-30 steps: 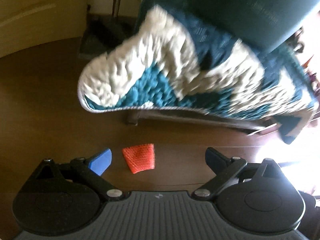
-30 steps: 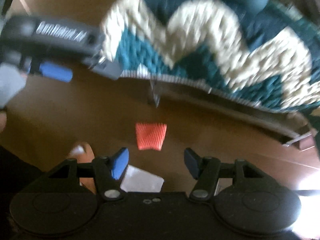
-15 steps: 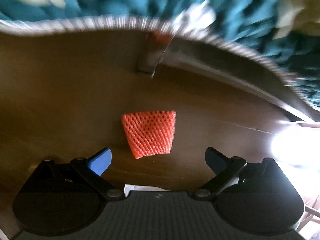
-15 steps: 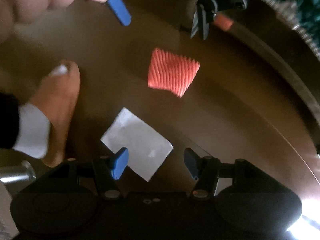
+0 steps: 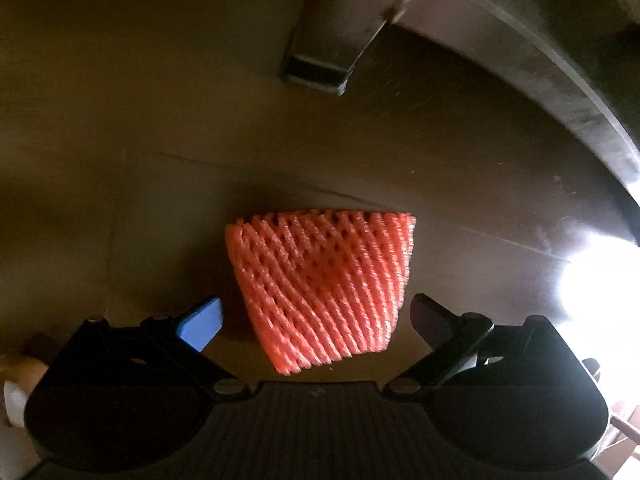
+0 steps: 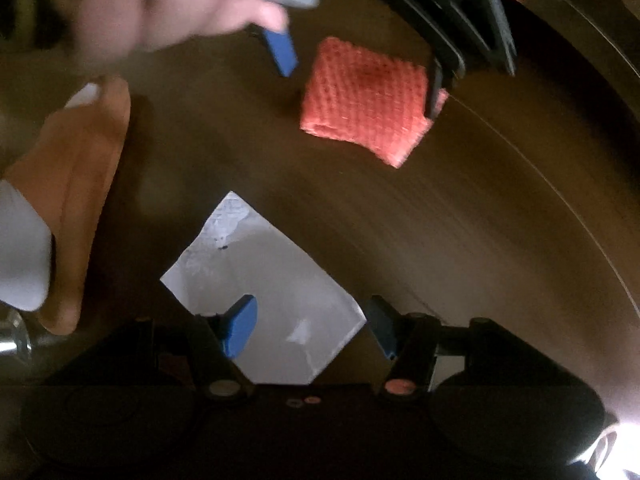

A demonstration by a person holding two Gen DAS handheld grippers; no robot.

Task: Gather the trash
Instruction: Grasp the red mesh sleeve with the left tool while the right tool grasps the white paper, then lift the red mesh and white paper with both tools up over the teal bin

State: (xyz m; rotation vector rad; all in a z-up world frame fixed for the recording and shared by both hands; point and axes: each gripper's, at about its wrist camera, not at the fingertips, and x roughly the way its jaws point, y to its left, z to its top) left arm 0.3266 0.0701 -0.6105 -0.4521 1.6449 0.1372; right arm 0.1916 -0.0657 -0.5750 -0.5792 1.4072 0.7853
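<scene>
An orange foam net sleeve [image 5: 324,288] lies flat on the dark wooden floor. My left gripper [image 5: 316,320] is open, low over it, with the sleeve's near end between the fingers. The right wrist view shows the same sleeve [image 6: 360,100] with the left gripper [image 6: 360,60] straddling it. A white square of paper [image 6: 280,276] lies on the floor nearer me. My right gripper [image 6: 312,324] is open just above the paper's near corner, one blue fingertip [image 6: 240,324] over the sheet.
A furniture leg [image 5: 332,40] and a dark curved base rail [image 5: 560,92] stand just beyond the sleeve. A bare foot [image 6: 76,184] rests on the floor left of the paper. Bright glare [image 5: 600,292] lies at the right.
Both grippers have dropped toward the floor. The left one has closed in on the orange sleeve, which now reaches between its fingers. The right one has come down over the white paper.
</scene>
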